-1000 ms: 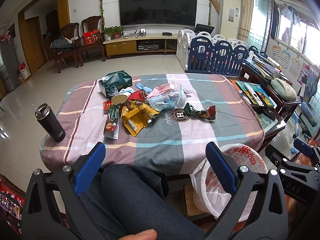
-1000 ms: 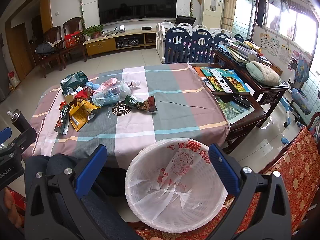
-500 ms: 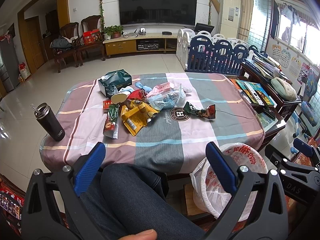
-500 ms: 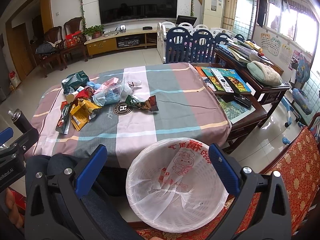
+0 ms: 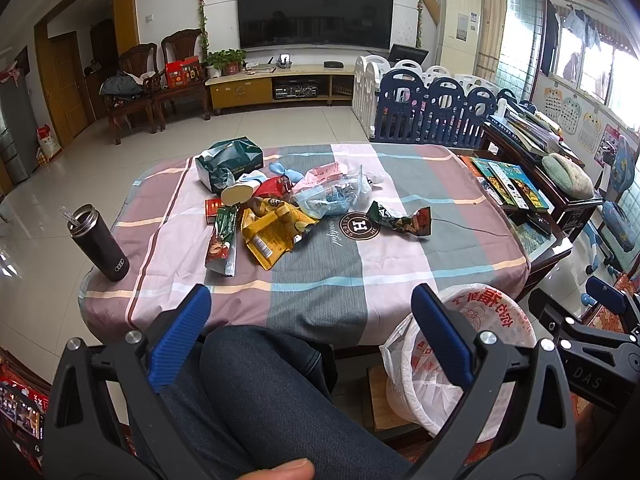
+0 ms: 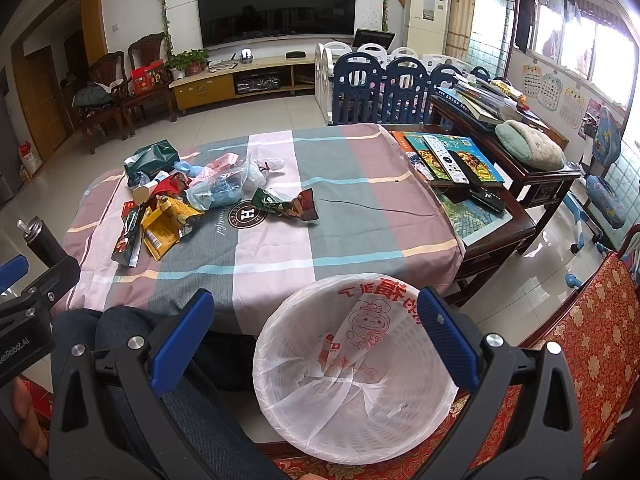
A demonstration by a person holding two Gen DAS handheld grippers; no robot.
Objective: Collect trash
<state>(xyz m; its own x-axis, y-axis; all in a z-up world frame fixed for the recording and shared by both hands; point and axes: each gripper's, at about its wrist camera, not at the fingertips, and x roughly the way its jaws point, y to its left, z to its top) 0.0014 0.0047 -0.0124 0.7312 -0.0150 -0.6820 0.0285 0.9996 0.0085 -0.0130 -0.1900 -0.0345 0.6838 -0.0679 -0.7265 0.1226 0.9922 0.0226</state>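
Jaws wide, trash pile (image 5: 280,208) well ahead on table (image 5: 360,264).

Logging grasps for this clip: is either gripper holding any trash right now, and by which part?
Nothing is held. The left gripper and the right gripper are both open and empty, and the wrappers lie untouched on the table.

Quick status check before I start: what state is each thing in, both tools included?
Left tool: open, empty.
Right tool: open, empty.
Bin: upright, lined, nothing in it.
Wrappers: heaped on the table.
Flask: upright, straw in the lid.
TV: off.
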